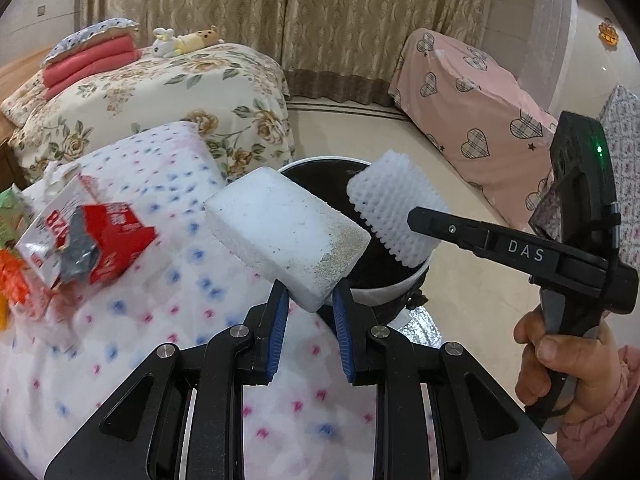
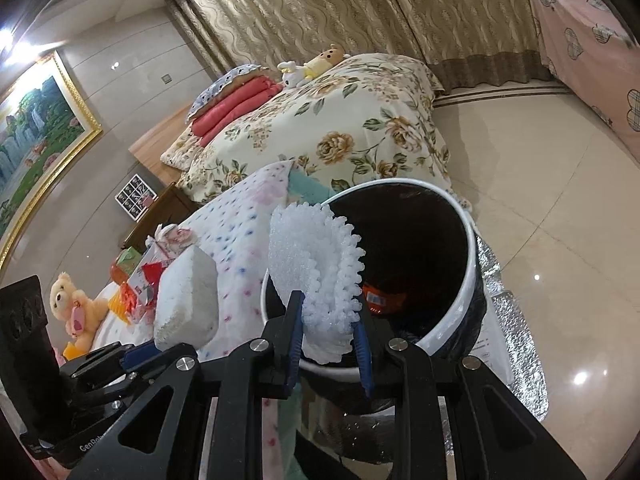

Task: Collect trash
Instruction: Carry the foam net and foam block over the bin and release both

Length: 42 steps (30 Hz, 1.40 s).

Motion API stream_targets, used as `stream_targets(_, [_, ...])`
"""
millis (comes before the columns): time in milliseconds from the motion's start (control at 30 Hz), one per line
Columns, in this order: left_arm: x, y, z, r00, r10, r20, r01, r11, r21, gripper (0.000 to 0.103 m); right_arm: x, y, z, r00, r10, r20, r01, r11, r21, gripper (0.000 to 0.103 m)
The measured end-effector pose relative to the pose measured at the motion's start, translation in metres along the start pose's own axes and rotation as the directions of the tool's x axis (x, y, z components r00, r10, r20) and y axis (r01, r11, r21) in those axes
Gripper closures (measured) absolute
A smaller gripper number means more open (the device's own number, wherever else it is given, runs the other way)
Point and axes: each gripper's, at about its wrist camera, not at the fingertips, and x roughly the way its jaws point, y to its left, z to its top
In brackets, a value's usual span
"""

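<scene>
White foam block (image 1: 286,232) is clamped in the left tool (image 1: 310,312), up above the spotted cloth on the tabletop (image 1: 168,300); the right tool (image 2: 326,344) is clamped on a white foam net (image 2: 316,276), right at the rim of the white bin (image 2: 460,308). Inside the bin, possibly an orange wrapper (image 2: 380,298), while a red packet (image 1: 100,240) lies farther left on the cloth.

Left gripper (image 1: 310,304): blue-padded fingers (image 1: 278,320) clamped on a white foam block (image 1: 286,236), held tilted at the near rim of the trash bin (image 1: 384,288). Right gripper (image 1: 420,222), held by a hand (image 1: 560,364), grips white foam netting (image 1: 394,208) over the bin's dark opening. Red-and-white torn packaging (image 1: 88,236) lies on the dotted blanket (image 1: 160,320) at left.
</scene>
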Motion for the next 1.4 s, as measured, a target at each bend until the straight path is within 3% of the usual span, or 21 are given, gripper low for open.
stream_targets(633, [0.048, -0.009, 0.029, 0.998, -0.009, -0.060, 0.011, 1.000, 0.030, 0.081, 0.021, -0.023, 0.027, 0.999, -0.046, -0.020, 0.047, 0.999, 0.014, 0.079])
stream_targets(800, [0.051, -0.008, 0.029, 0.997, -0.011, -0.071, 0.013, 1.000, 0.020, 0.076, 0.025, -0.025, 0.030, 0.999, -0.049, -0.023, 0.050, 0.999, 0.021, 0.075])
stream_targets(933, [0.049, -0.004, 0.026, 0.998, -0.022, -0.066, 0.022, 1.000, 0.003, 0.066, 0.028, -0.027, 0.031, 0.998, -0.060, -0.027, 0.061, 0.997, 0.037, 0.060])
stream_targets(1067, [0.043, 0.000, 0.021, 0.998, -0.011, -0.063, 0.010, 1.000, -0.026, 0.048, 0.027, -0.029, 0.030, 0.998, -0.056, -0.025, 0.057, 0.997, 0.050, 0.047])
stream_targets(1100, [0.042, 0.003, 0.019, 0.998, -0.010, -0.062, 0.008, 0.999, -0.039, 0.047, 0.026, -0.028, 0.029, 0.998, -0.051, -0.024, 0.053, 0.997, 0.052, 0.041])
stream_targets(1233, [0.027, 0.014, 0.010, 0.999, -0.003, -0.046, 0.000, 0.996, -0.085, 0.046, 0.023, -0.023, 0.027, 0.999, -0.048, -0.020, 0.049, 0.997, 0.053, 0.036])
stream_targets(1300, [0.018, 0.021, 0.003, 0.999, 0.016, -0.034, -0.019, 0.994, -0.110, 0.038, 0.021, -0.017, 0.025, 0.999, -0.042, -0.013, 0.043, 0.998, 0.050, 0.030])
stream_targets(1400, [0.010, 0.032, -0.005, 0.999, 0.030, -0.023, -0.033, 0.989, -0.144, 0.037, 0.018, -0.006, 0.020, 0.999, -0.034, -0.005, 0.034, 0.999, 0.034, 0.025])
